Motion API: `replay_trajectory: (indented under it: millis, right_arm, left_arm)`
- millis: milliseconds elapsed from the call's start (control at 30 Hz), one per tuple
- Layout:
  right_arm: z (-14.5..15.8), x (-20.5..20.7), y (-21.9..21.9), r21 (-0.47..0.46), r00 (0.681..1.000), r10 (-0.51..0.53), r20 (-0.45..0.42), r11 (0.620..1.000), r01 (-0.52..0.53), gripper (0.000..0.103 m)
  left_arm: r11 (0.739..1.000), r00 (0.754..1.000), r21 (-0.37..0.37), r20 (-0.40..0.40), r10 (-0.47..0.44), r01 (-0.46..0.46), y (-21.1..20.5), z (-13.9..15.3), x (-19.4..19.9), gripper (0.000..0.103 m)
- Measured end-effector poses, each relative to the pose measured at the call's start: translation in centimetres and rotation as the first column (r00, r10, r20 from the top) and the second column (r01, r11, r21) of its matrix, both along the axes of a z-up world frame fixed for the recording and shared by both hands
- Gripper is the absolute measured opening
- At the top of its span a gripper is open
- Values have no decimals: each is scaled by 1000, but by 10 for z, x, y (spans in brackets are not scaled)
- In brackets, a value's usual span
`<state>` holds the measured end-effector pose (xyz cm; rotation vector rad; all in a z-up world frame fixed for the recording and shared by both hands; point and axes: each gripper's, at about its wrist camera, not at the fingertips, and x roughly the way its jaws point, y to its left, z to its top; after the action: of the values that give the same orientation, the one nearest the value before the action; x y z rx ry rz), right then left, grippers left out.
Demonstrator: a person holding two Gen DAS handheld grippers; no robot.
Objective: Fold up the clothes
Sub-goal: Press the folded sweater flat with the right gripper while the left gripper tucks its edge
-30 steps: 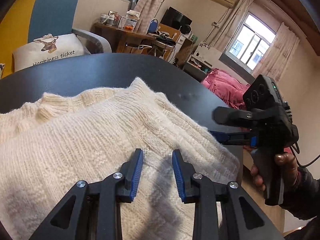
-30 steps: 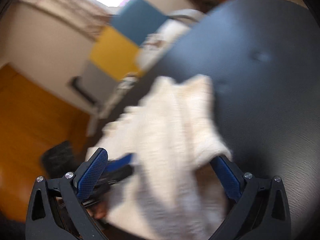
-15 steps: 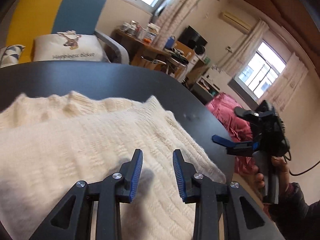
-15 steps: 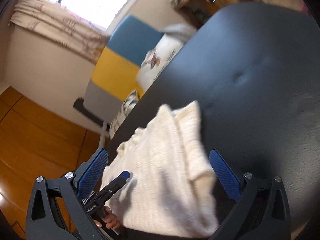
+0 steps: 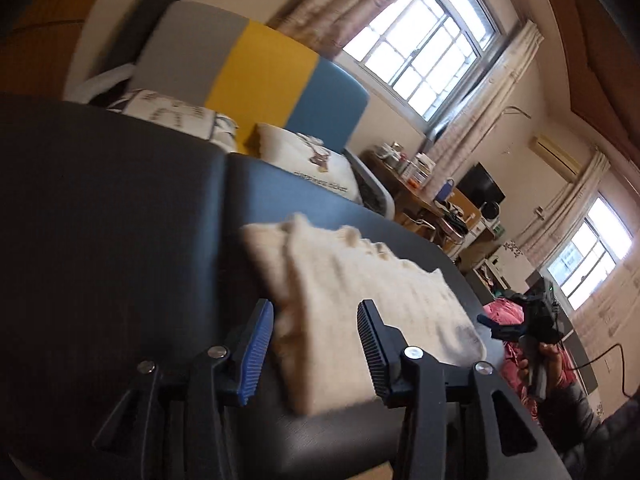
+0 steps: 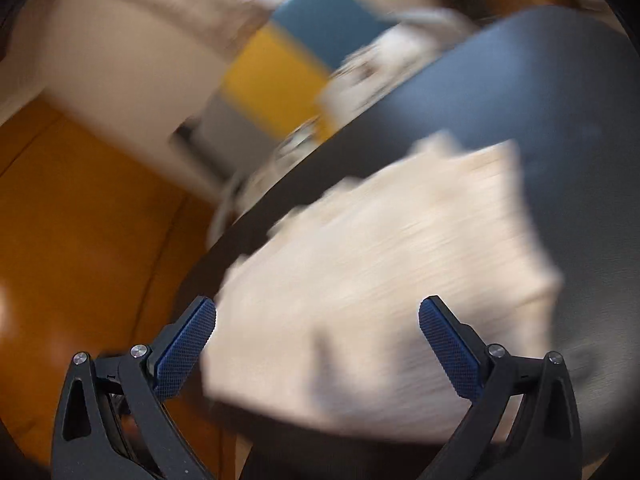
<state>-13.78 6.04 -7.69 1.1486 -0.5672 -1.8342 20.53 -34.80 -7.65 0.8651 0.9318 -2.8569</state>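
Note:
A folded cream knit sweater (image 5: pixel 360 300) lies on the round black table (image 5: pixel 100 220). My left gripper (image 5: pixel 316 340) hovers at the sweater's near left corner. Its jaws are opening; the corner shows between them, but the pads do not press on it. In the left wrist view my right gripper (image 5: pixel 508 330) is held by a hand (image 5: pixel 548 364) past the table's right edge. The right wrist view is blurred: my right gripper (image 6: pixel 318 316) stands wide open just in front of the sweater (image 6: pixel 380 280), holding nothing.
A grey, yellow and blue sofa (image 5: pixel 260 68) with printed cushions (image 5: pixel 316 164) stands behind the table. Further right are a cluttered desk (image 5: pixel 412 184) and pink bedding (image 5: pixel 508 312). Orange wooden floor (image 6: pixel 80 220) lies beyond the table's left edge.
My left gripper has pulled back off the sweater and swung to its left end, and its jaws have widened. The right gripper stays wide open and has shifted a little; its view is blurred.

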Motion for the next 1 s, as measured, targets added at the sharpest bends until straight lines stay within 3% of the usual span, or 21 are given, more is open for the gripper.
replay_trajectory:
  millis: [67, 167, 300, 467, 600, 833, 933, 1000]
  right_arm:
    - [-3, 20, -42, 27, 988, 154, 16, 988, -154, 103]
    - [-10, 45, -108, 75, 938, 340, 71, 936, -345, 103]
    - [-8, 56, -175, 134, 897, 433, 82, 887, -441, 103]
    - [0, 58, -218, 145, 873, 482, 75, 861, -488, 103]
    - [0, 55, -235, 165, 849, 517, 106, 833, -528, 103]
    - [5, 48, -272, 301, 829, 555, 70, 781, -548, 103]
    - [0, 44, -288, 417, 840, 540, 54, 752, -511, 103]
    - [-5, 40, -292, 436, 856, 514, 61, 757, -486, 103]
  left_arm:
    - [1000, 1000, -6, 6, -31, 31, 1, -11, 12, 45]
    - [988, 989, -36, 20, -148, 149, 15, -26, 5, 45]
    - [946, 949, -69, 39, -313, 315, 30, -37, -26, 47]
    - [911, 913, -63, 44, -406, 408, 17, -43, -64, 47]
    - [867, 867, -18, 20, -497, 498, 9, -47, -84, 47]
    - [803, 801, -12, 77, -593, 596, 21, -64, -105, 47]
    - [784, 783, 16, 42, -620, 620, 22, -66, -102, 47]
    - [763, 764, 27, 7, -646, 645, 26, -63, -102, 46]
